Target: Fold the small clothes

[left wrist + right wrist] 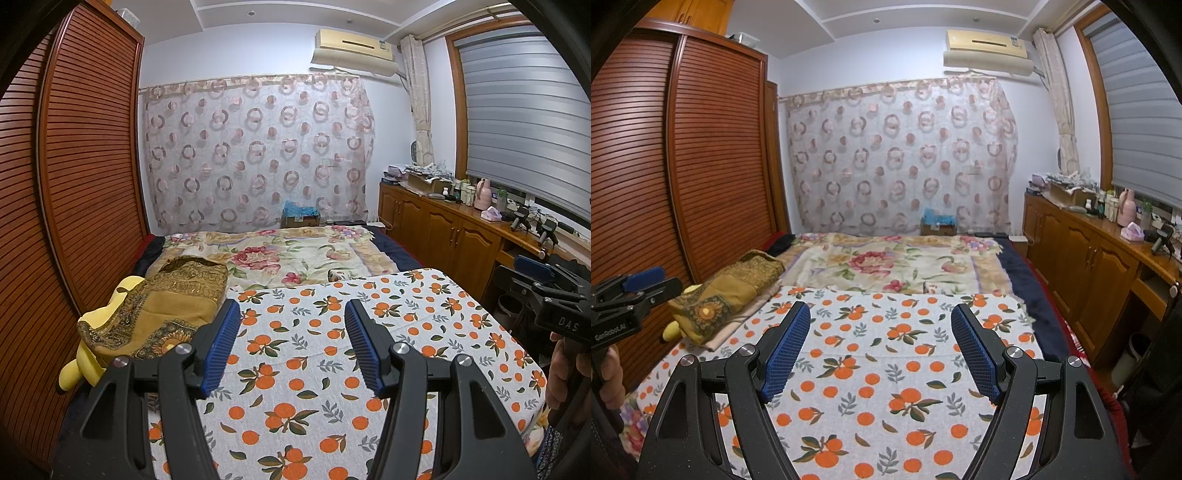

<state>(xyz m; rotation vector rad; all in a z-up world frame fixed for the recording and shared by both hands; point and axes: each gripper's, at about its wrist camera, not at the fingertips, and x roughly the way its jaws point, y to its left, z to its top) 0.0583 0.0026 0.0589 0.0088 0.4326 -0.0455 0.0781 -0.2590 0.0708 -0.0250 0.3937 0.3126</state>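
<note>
Your left gripper is spread wide, nothing between the blue pads, hovering over the orange-print cloth spread flat on the bed. Your right gripper is also spread, empty, above the same orange-print cloth. Floral blanket lies beyond it. Mustard patterned bundle sits at the left edge on a yellow plush. Cardboard box at the far end holds blue stuff; can't tell what. Open box on the wooden cabinet has things piled on top.

Orange-print cloth lying flat ahead, folded ochre blanket along its left edge — wardrobe behind
</note>
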